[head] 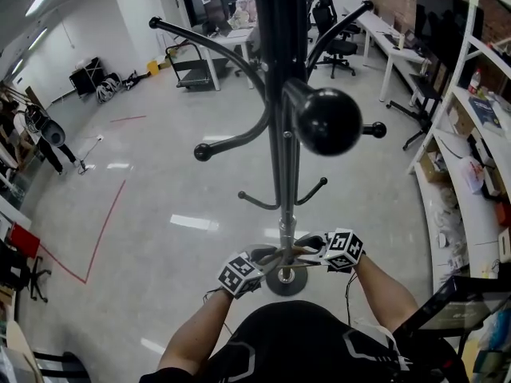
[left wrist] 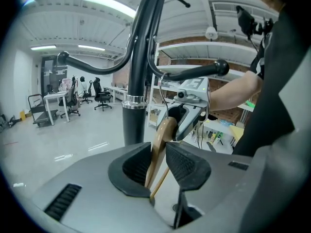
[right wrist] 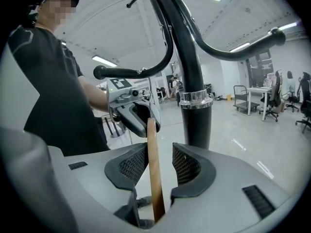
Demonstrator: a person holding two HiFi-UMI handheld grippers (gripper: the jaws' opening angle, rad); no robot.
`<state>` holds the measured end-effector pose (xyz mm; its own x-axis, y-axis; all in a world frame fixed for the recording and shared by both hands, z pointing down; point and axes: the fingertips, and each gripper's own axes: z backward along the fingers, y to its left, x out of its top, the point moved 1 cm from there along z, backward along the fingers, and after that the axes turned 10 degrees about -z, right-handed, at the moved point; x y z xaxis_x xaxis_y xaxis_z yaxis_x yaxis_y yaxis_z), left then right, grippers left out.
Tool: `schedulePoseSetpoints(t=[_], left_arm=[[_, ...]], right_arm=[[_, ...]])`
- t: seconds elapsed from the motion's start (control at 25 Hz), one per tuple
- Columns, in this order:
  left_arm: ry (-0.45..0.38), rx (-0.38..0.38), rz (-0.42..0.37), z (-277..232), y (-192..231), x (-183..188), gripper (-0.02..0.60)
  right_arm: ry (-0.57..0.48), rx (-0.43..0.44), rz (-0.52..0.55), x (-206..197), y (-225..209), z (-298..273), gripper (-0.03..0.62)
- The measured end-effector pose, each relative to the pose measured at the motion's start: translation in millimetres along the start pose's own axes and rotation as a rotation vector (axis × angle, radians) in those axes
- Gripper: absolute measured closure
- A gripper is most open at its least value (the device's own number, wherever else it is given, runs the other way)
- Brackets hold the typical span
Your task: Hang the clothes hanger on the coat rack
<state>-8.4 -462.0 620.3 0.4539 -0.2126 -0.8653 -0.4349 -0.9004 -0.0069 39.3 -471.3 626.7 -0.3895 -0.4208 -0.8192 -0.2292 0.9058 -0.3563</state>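
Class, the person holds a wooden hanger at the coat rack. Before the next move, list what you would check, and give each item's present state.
1. Left tool grips the hanger: ok, its pads press on the wood.
2. Right tool grips the hanger: not ok, its jaws are apart and the wood stands loose between them.
3. Coat rack pole close enough: ok, it stands just beyond both tools.
4. Free rack arm nearby: ok, nothing hangs on it.
5. Hanger already hung on an arm: cannot tell, its top does not show clearly.
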Motion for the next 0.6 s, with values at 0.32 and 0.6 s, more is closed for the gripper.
schedulePoseSetpoints(t=[0.32,0.6], left_arm=[[0.000,-0.019,0.002,-5,-4,2,0.500],[0.006,-0.011,0.009,-3,-1,0,0.505]], right_arm=[[-0.049,-0.103,0.040,9,-7,25,0.428],[-0.068,-0.224,0.065,7,-10,38,0.428]])
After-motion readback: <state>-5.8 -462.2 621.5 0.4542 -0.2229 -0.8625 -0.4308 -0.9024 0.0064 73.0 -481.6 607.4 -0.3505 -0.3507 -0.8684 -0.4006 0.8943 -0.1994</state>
